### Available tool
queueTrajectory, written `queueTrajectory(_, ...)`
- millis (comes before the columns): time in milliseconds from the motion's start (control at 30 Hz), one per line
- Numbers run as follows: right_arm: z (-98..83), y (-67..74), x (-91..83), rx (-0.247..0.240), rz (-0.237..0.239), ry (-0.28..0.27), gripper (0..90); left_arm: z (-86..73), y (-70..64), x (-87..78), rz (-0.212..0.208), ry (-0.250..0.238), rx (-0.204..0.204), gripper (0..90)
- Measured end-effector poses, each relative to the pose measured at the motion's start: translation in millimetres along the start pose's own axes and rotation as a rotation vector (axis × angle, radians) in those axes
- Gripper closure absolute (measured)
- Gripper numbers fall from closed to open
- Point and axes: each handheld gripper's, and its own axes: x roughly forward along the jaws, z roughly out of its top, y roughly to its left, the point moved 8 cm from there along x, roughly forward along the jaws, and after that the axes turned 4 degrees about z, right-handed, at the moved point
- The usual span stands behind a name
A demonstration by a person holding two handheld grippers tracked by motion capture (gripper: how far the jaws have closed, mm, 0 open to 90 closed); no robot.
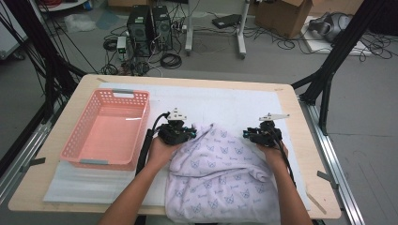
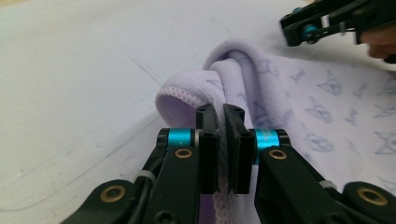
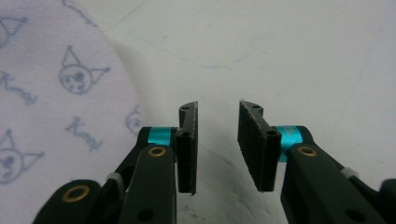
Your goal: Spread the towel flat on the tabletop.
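Observation:
A pale lilac garment (image 1: 218, 166) printed with small cat faces lies crumpled on the white mat, spilling over the table's near edge. My left gripper (image 1: 185, 132) sits at its far left corner, shut on the stitched hem (image 2: 223, 196), which runs between the pads while the cloth (image 2: 299, 107) bunches up just beyond them. My right gripper (image 1: 256, 135) rests at the garment's far right side. Its jaws stand apart over bare mat with nothing between them (image 3: 217, 140), and the printed cloth (image 3: 56, 93) lies just to their left. The other gripper (image 2: 327, 21) shows at the top right of the left gripper view.
A pink plastic basket (image 1: 75, 145) stands empty on the left of the table. The white mat (image 1: 225, 101) covers most of the wooden top. Black frame posts rise on both sides, and computers and cables lie on the floor beyond the far edge.

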Motion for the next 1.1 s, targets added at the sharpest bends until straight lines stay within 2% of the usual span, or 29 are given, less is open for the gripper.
queueTrajectory(100,-2.2,7.5,9.7,-0.011,0.036,0.031,72.1,-3.8,-5.3,-3.7,-0.012,0.01,0.013,84.7)
queueTrajectory(167,-3.1,15.1,16.0,-0.021,0.077,0.045,71.6,-4.1,-6.4,-7.2,-0.01,-0.006,0.002,84.8)
queueTrajectory(200,-2.5,21.7,17.6,-0.023,0.111,0.042,70.6,-4.3,-7.0,-8.9,-0.012,-0.012,0.002,84.9)
queueTrajectory(267,-0.4,36.6,19.7,-0.032,0.222,0.025,64.9,-6.1,-8.7,-13.3,-0.017,-0.018,0.001,84.9)
queueTrajectory(300,-0.1,42.8,19.9,-0.049,0.244,0.026,61.9,-7.7,-9.9,-15.6,-0.021,-0.019,0.0,84.8)
queueTrajectory(400,-1.6,64.7,18.1,-0.098,0.343,0.048,62.7,-13.4,-14.3,-21.3,-0.032,-0.024,-0.003,84.8)
queueTrajectory(433,-2.6,71.0,17.0,-0.124,0.364,0.06,65.8,-15.9,-15.5,-23.6,-0.031,-0.028,0.001,84.8)
queueTrajectory(467,-4.0,80.3,15.6,-0.173,0.382,0.076,68.2,-17.8,-16.4,-24.9,-0.032,-0.031,-0.002,84.8)
queueTrajectory(567,-9.8,90.7,16.0,-0.263,0.327,0.123,69.0,-23.4,-15.9,-27.7,-0.046,-0.032,-0.01,84.8)
queueTrajectory(633,-12.2,91.3,17.4,-0.275,0.289,0.113,63.6,-26.9,-14.6,-27.8,-0.051,-0.031,-0.019,84.8)
queueTrajectory(667,-13.0,89.6,18.4,-0.267,0.261,0.114,55.0,-28.3,-13.6,-27.3,-0.049,-0.023,-0.018,84.8)
queueTrajectory(700,-13.3,86.4,20.5,-0.256,0.226,0.112,50.6,-28.5,-12.6,-26.5,-0.044,-0.023,-0.017,84.8)
queueTrajectory(767,-15.5,87.2,22.3,-0.214,0.261,0.115,58.5,-27.7,-11.3,-24.9,-0.042,-0.03,-0.028,84.9)
queueTrajectory(800,-15.6,87.3,22.2,-0.211,0.275,0.112,70.1,-27.4,-10.3,-23.7,-0.038,-0.031,-0.032,84.9)
queueTrajectory(833,-16.5,89.5,20.7,-0.195,0.313,0.121,77.7,-27.1,-9.2,-22.2,-0.036,-0.031,-0.037,84.9)
queueTrajectory(867,-15.9,88.7,19.1,-0.202,0.302,0.122,81.2,-26.2,-7.4,-20.4,-0.031,-0.031,-0.04,85.1)
queueTrajectory(900,-13.9,85.8,16.4,-0.228,0.268,0.116,82.3,-24.2,-5.3,-18.9,-0.022,-0.032,-0.044,85.1)
queueTrajectory(933,-10.5,79.2,11.1,-0.246,0.2,0.101,82.5,-20.7,-3.0,-18.1,-0.009,-0.04,-0.048,85.2)
queueTrajectory(967,-5.5,70.7,3.6,-0.23,0.158,0.066,82.7,-15.8,-1.4,-17.8,0.003,-0.056,-0.059,85.3)
queueTrajectory(1100,16.2,24.5,-42.7,-0.154,-0.066,-0.1,82.7,6.5,1.2,-17.7,0.029,-0.119,-0.064,85.3)
